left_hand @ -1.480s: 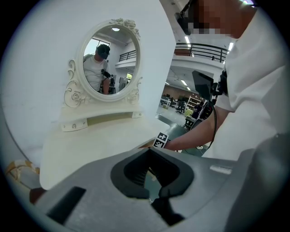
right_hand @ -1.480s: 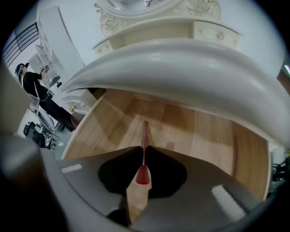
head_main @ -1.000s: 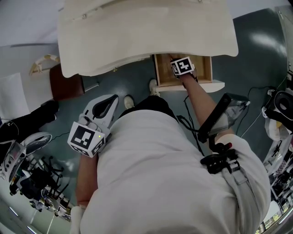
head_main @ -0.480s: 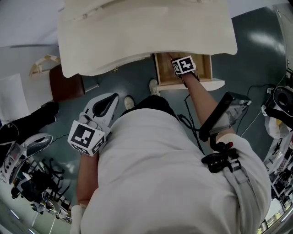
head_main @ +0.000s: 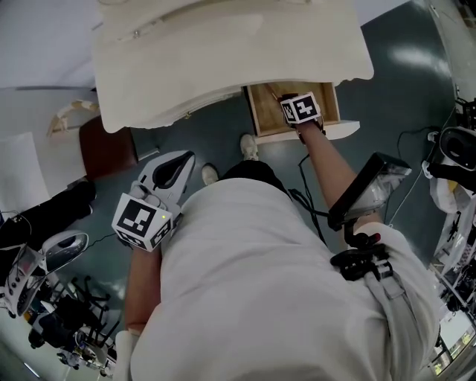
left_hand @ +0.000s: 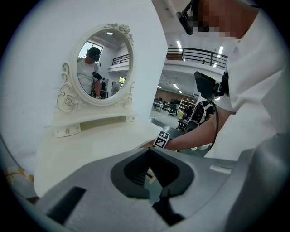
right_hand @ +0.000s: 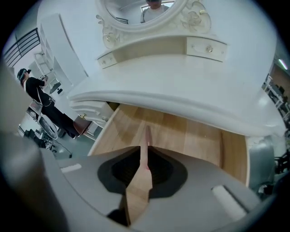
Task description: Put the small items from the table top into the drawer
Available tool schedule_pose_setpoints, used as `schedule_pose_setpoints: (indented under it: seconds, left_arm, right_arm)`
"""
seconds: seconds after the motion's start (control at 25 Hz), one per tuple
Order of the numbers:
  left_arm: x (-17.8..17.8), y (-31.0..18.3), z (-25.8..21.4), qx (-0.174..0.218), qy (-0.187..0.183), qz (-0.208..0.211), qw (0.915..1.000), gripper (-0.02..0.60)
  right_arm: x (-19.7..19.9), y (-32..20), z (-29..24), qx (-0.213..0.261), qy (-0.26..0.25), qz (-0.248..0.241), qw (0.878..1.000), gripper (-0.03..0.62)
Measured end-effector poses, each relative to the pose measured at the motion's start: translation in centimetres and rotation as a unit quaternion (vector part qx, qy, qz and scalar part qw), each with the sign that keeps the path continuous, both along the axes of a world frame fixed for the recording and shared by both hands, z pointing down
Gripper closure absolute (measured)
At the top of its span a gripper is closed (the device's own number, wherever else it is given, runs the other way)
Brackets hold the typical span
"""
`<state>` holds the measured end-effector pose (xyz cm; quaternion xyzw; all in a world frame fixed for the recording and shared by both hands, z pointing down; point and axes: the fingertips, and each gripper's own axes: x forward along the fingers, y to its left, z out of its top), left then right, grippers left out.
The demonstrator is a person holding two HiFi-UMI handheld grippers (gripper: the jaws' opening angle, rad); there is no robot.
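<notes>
- Surface (head_main: 223, 59): white dressing table with a mirror.
- Drawer (head_main: 266, 111): pulled open beneath the surface, wooden inside.
- Left gripper (left_hand: 154, 188): jaws together, empty, held back at the person's side.
- Right gripper (right_hand: 144, 165): clamped on thin flat stick (right_hand: 147, 136), over the drawer; placing step, release apparently due next.

The thin pinkish thing (right_hand: 147, 133) pinched in the right tongs (right_hand: 145, 154) is too slim to name. The mirror (right_hand: 145, 7) is cut off at the top centre of the right gripper view. At upper centre of the head view, the desk (head_main: 223, 59) hides the rear of the drawer (head_main: 264, 117).
</notes>
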<state>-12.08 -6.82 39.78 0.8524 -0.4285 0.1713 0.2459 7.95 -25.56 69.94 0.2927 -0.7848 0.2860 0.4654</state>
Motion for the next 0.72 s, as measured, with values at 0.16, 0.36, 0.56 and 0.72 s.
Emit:
schedule_pose_setpoints:
  seconds: [0.16,0.36,0.56,0.72]
  left_arm:
    - [-0.8,1.3,-0.1,0.011,0.006,0.011,0.9999,0.58]
    - [-1.9,3.0,-0.1,0.024,0.011,0.023,0.9994,0.58]
    - [-2.8,5.2,-0.1,0.033,0.018,0.039,0.9985,0.58]
    - [-3.6,7.0,0.0,0.036,0.02,0.051,0.9978,0.58]
  right_arm:
    - [0.0,1.1,-2.2,0.022,-0.006,0.013,1.0,0.561]
    - [-0.2,3.2,-5.0,0.046,-0.008,0.017,0.999,0.59]
    - [-1.3,6.2,-7.8,0.068,-0.016,0.008,0.998,0.592]
    - [-2.2,9.3,-10.1,0.083,-0.026,0.007,0.996,0.592]
